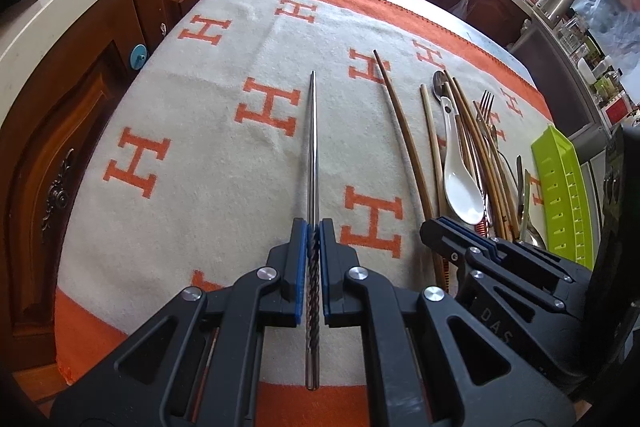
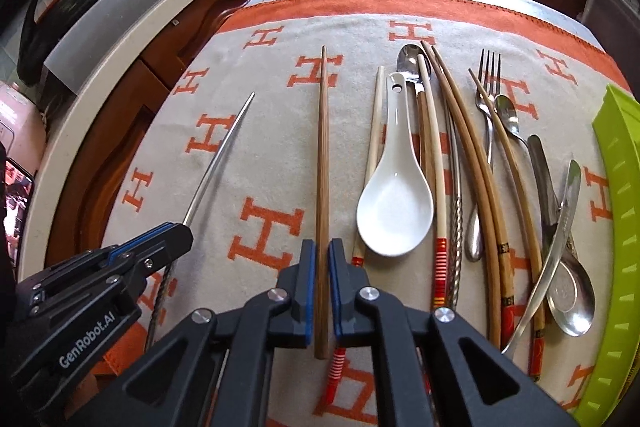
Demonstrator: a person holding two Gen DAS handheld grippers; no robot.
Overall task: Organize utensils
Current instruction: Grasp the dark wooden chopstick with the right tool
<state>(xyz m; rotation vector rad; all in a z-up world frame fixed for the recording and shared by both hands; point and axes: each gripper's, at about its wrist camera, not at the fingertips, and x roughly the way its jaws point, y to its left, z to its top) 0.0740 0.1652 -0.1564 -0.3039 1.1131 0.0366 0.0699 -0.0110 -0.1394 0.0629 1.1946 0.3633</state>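
Steel chopstick [image 1: 313,147], twisted at its handle, is clamped in the left gripper [image 1: 313,227], pointing out over the orange-and-cream H-patterned cloth [image 1: 180,99]. Beside it, the right gripper [image 2: 322,247] is clenched on a brown wooden chopstick [image 2: 322,147]. Remaining utensils, including a white ceramic spoon [image 2: 394,199] and fork [image 2: 489,83], lie near a green tray [image 2: 618,187].

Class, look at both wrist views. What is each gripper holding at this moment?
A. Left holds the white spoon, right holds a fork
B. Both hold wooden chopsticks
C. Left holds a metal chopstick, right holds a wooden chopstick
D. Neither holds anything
C: the left gripper is clamped on a metal chopstick with a twisted handle, and the right gripper is clamped on a brown wooden chopstick.
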